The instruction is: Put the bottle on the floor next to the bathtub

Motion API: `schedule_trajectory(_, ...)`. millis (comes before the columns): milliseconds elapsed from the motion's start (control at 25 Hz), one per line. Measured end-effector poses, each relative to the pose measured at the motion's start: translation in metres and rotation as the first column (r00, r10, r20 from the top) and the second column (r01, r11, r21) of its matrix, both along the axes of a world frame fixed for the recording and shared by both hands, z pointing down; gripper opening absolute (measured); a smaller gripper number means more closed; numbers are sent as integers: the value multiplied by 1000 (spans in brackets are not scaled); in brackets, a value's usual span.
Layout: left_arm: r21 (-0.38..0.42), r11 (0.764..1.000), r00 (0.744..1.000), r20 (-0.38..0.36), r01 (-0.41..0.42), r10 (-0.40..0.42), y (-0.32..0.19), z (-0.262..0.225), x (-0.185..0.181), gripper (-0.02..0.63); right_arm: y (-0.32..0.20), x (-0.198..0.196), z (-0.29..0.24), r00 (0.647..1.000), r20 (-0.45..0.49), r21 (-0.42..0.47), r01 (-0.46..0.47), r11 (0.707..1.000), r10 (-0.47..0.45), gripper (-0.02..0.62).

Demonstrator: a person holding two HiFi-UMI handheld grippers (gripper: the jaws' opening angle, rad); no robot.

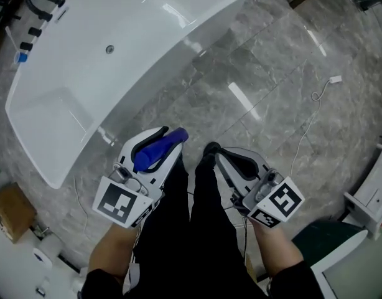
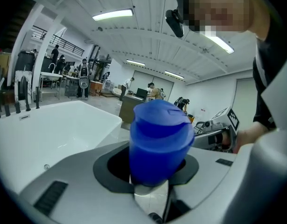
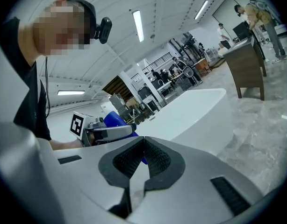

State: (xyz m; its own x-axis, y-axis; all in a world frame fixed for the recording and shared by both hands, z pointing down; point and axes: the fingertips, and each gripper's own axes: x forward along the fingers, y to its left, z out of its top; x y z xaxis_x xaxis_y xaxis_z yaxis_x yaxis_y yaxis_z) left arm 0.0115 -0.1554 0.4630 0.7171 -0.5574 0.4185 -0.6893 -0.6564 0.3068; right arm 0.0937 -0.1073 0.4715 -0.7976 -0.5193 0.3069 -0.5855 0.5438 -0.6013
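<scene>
Left gripper (image 1: pixel 168 139): jaws clamped on the blue bottle (image 2: pixel 157 141), which is held in the air in front of the person's black trousers (image 1: pixel 178 229).
Bottle: blue plastic with a flip-top cap that points away from the gripper's body; it is off the floor, near the side of the bathtub.
Right gripper (image 3: pixel 144 143): jaws pressed together with nothing between them; it is level with the left gripper and just beside it.
Bathtub (image 1: pixel 147 36): white and freestanding, to the person's front left.
Floor (image 1: pixel 265 67): glossy grey marble tile; a thin white cable (image 1: pixel 311 116) lies on it to the right.
</scene>
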Motion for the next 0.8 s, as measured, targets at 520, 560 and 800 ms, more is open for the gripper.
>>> schedule_trajectory(520, -42, 999, 998, 67, -6, 8, -27, 151, 4, 153, -18, -4, 137, 999, 16, -48, -41, 998, 42, 28)
schedule_trajectory(560, -49, 999, 997, 79, -15, 19, -27, 166, 3, 153, -18, -5, 151, 999, 18, -54, -49, 997, 50, 28)
schedule_trajectory(800, -113, 994, 995, 95, 4, 7, -26, 253, -6, 153, -11, -20, 235, 999, 22, -113, -30, 993, 33, 28)
